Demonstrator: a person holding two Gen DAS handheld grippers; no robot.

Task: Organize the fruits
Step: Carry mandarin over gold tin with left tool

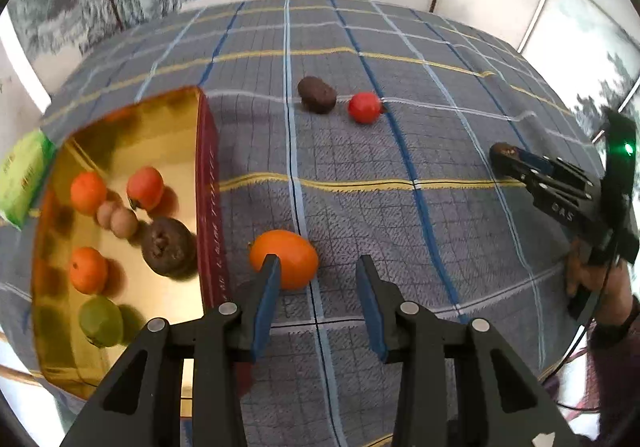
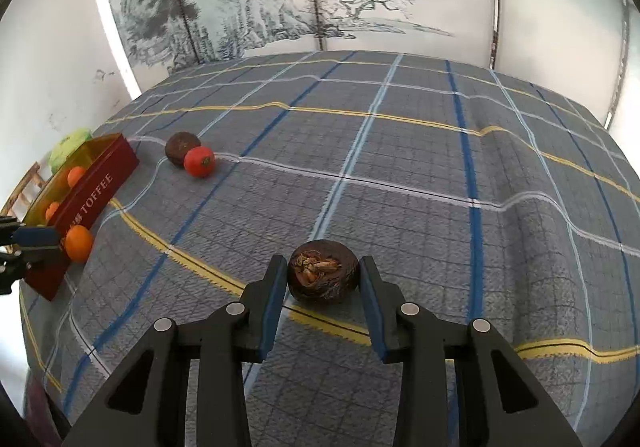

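A red toffee tin with a gold inside lies at the left and holds several fruits: small oranges, two beige balls, a dark brown fruit and a green one. A larger orange rests on the cloth against the tin wall, just beyond my left gripper, which is open with nothing between its pads. My right gripper is shut on a dark brown fruit with a torn top. A second brown fruit and a red fruit lie together further back.
A grey plaid cloth covers the whole table. A green packet lies beyond the tin's far side. A painted landscape screen stands behind the table. A person's hand holds the right gripper at the right edge.
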